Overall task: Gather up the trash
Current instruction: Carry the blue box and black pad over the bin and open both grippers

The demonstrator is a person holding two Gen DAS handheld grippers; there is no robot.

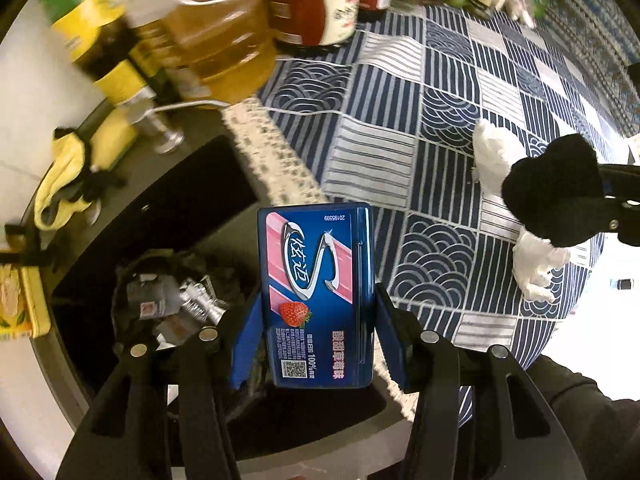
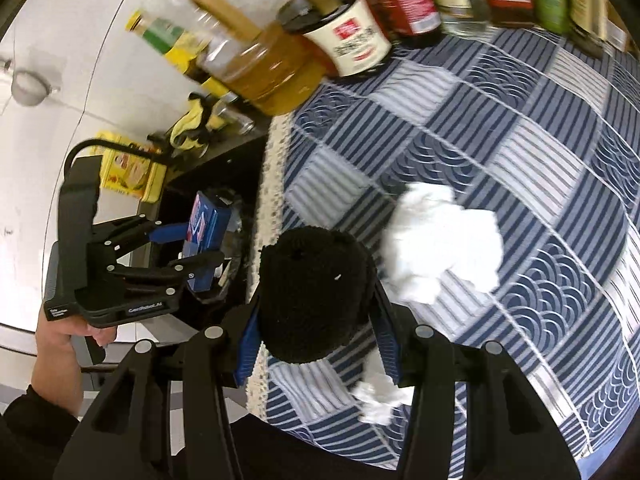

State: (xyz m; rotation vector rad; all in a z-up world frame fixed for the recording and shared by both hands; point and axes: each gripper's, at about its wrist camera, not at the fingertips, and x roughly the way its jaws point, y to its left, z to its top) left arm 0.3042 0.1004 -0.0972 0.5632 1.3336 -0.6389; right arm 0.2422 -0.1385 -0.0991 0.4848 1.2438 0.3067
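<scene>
While the left claw (image 1: 318,336) pinches a blue gum box (image 1: 318,296) between its blue pads, the box stands upright in the grip, just past the lace edge of the tablecloth (image 1: 400,120) and above the bin (image 1: 160,300). Below and to the left of that claw the bin's mouth lies open, dark-lined, with foil scraps and crumpled wrappers inside. Farther left of it sit a yellow carton (image 1: 16,304) and a yellow cloth (image 1: 60,176) on a dark ledge. Ahead of the claw, at the cloth's far side, stands a row of bottles (image 1: 224,32), an oil jug nearest; a thin white cable runs from the ledge onto the cloth.

The right claw (image 2: 316,320) is pressed onto a black fuzzy wad (image 2: 312,292), held over the table's left edge. Just right of and ahead of it lies a large crumpled tissue (image 2: 440,240) on the cloth; a smaller tissue scrap (image 2: 376,400) lies below the right finger, nearly under it. To its left, the left claw with the box hangs over the bin, close by, so the two tools crowd the same gap. Open cloth stretches to the right of the right claw, up to the bottles. A hand (image 2: 60,344) in a dark sleeve grips the left tool.
</scene>
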